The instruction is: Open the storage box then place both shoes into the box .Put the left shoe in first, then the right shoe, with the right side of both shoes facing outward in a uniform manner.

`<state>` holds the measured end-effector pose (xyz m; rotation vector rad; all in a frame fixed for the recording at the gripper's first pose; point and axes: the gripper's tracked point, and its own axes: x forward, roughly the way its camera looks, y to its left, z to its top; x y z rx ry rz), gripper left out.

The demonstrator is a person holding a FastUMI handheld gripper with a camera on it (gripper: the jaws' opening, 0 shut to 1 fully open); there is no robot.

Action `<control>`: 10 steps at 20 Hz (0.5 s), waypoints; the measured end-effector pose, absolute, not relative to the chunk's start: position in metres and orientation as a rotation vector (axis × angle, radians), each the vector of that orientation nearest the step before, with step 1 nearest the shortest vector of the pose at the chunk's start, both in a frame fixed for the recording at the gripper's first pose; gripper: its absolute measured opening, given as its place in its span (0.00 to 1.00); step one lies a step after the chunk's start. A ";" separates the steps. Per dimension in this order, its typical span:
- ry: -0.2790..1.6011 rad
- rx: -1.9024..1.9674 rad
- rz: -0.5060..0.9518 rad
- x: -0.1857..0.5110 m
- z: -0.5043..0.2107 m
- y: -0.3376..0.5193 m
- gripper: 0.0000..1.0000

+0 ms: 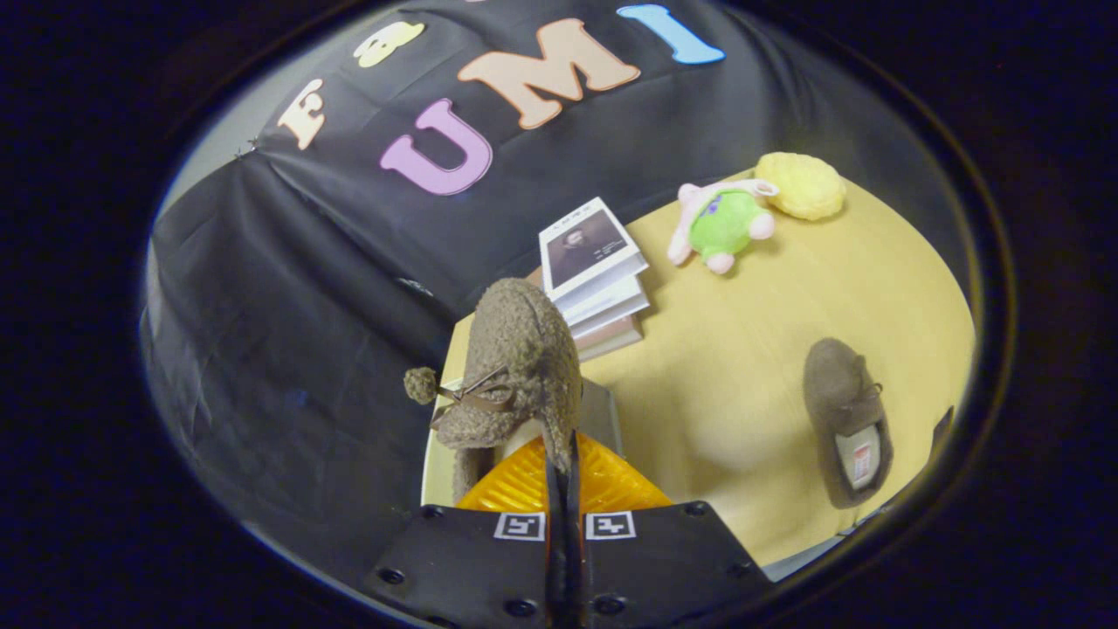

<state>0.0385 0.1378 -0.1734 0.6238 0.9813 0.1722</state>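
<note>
My gripper (563, 459) sits closest, its fingers drawn nearly together and pinching the heel edge of a fuzzy brown shoe (511, 371), which hangs lifted just ahead of my tips with its pompom lace dangling to the left. Under the shoe, right past my fingers, I see a pale rim and a grey panel that may be the storage box (603, 411), though I cannot tell for sure. The second brown shoe (847, 419) lies on the yellow table (742, 367) off to my right, with a stack of books (598, 279) beyond my fingers and a plush toy (721, 223) and a yellow fluffy ball (802, 185) farther still.
</note>
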 end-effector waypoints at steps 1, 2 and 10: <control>0.987 0.622 0.186 0.039 -0.172 0.149 0.03; 0.994 0.618 0.201 0.038 -0.175 0.162 0.03; 1.094 0.545 0.268 0.028 -0.216 0.243 0.03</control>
